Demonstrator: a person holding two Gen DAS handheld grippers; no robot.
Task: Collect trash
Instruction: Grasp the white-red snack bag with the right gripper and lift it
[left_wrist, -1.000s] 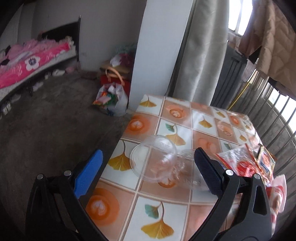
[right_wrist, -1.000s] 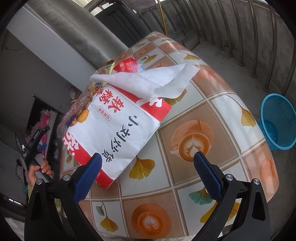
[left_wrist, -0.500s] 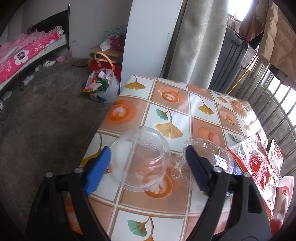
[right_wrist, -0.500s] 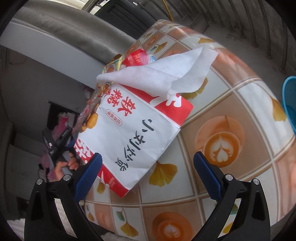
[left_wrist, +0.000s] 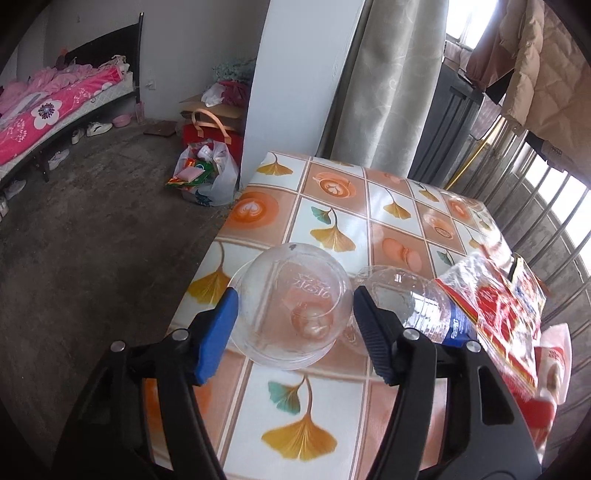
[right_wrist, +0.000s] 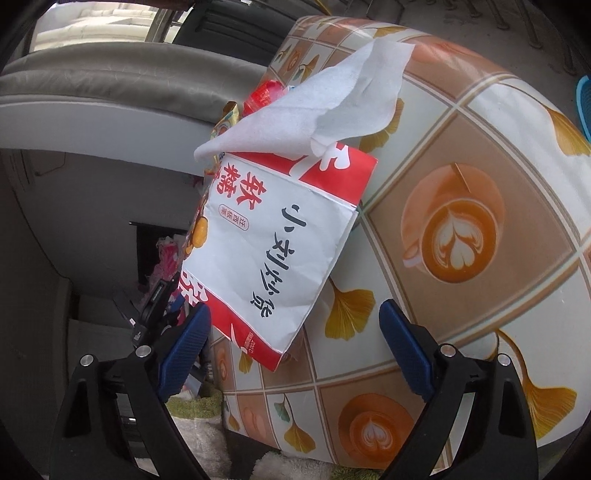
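Observation:
A clear plastic dome lid (left_wrist: 288, 273) sits near the edge of the patterned table (left_wrist: 369, 206). My left gripper (left_wrist: 295, 295) straddles it, its jaws closing, with the blue pads at the lid's sides and no squeeze showing. Beside the lid lie a clear bottle (left_wrist: 410, 302) on its side and a red wrapper (left_wrist: 495, 314). In the right wrist view a white-and-red paper bag (right_wrist: 273, 251) lies under a white tissue (right_wrist: 314, 107). My right gripper (right_wrist: 293, 308) hangs over the bag's lower corner. Its jaws are wide, closing slightly, and touch nothing.
A plastic bag stuffed with wrappers (left_wrist: 207, 177) stands on the floor by the table's far corner, near a red bag. A bed (left_wrist: 55, 114) lines the left wall and a curtain (left_wrist: 380, 85) hangs behind the table. A blue basket (right_wrist: 583, 107) is on the floor by the railing.
My left gripper moved forward and down onto the dome lid and its jaws narrowed around it. The right gripper rolled and sank closer to the paper bag, jaws narrowing slightly.

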